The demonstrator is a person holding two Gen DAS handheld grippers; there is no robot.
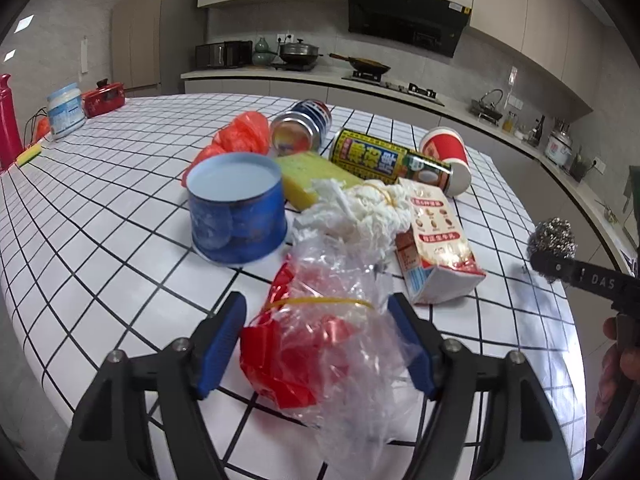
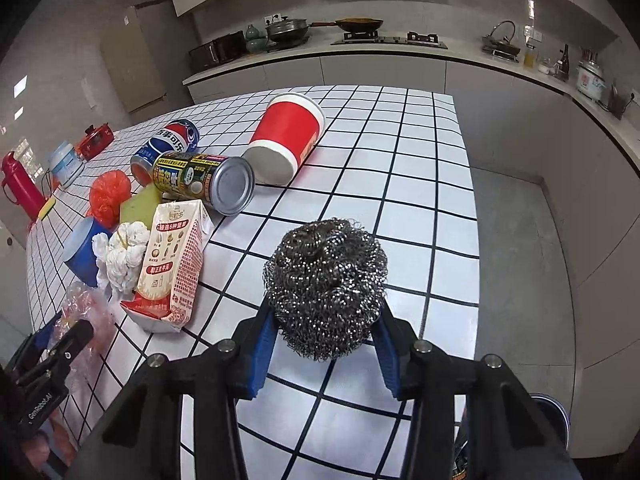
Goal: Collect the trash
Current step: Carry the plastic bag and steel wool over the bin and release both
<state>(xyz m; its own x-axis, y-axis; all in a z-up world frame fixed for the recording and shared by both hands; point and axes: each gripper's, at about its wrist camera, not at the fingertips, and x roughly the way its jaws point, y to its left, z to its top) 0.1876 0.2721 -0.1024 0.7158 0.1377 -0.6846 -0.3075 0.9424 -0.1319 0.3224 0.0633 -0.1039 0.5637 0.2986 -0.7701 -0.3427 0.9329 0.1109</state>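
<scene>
While clamped — steel wool, right gripper

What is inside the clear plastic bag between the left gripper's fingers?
The clear plastic bag holds crumpled red wrapping; a yellow rubber band circles it. Deeper contents are hidden by folds.

Your red thermos flask at nine o'clock is cut off by the frame's edge; the yellow-green sponge block sits half hidden behind the blue round tin.
</scene>
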